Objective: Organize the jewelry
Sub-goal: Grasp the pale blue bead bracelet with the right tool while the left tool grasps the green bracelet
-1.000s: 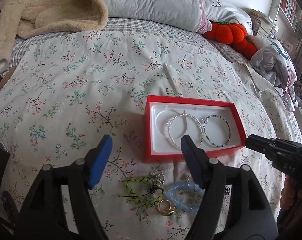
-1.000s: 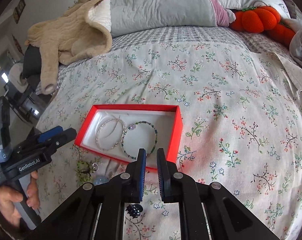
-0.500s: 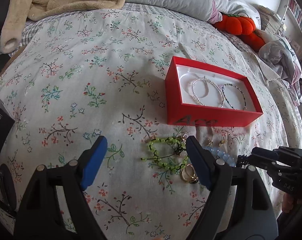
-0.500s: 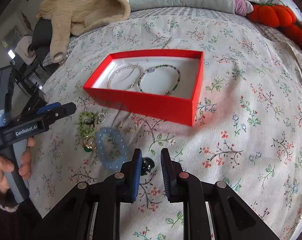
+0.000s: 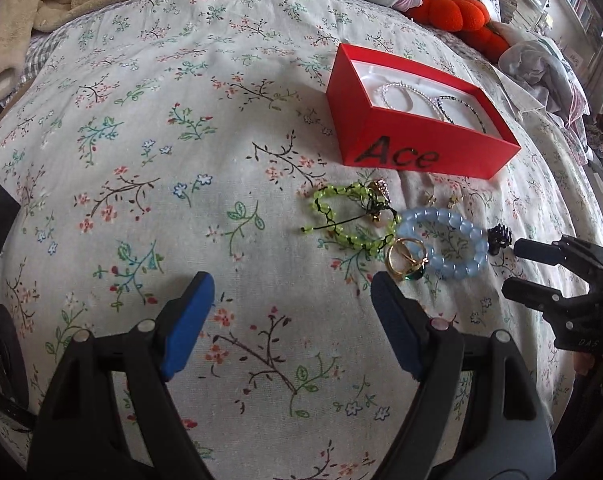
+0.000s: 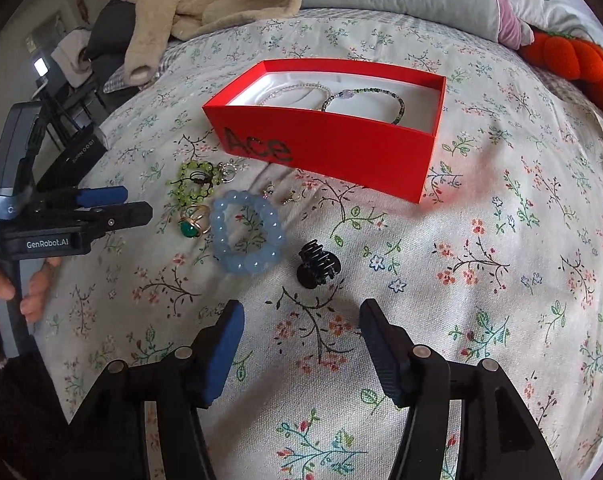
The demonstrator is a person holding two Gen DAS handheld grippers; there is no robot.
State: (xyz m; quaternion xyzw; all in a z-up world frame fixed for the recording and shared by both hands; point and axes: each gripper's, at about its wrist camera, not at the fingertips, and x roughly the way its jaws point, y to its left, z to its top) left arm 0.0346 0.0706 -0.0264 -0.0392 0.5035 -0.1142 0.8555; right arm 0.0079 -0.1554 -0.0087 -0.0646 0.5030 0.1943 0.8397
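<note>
Risk: loose pile tangled; green beaded cord bracelet touches gold ring with green stone and pale blue bead bracelet, so one pinch may drag neighbours. Soft floral quilt gives under fingers.
Black claw hair clip lies nearest right gripper, jaws spread, empty.
Left gripper also wide, empty.
Red cardboard box marked "Ace" holds pearl-white bracelet beside dark bead bracelet.
</note>
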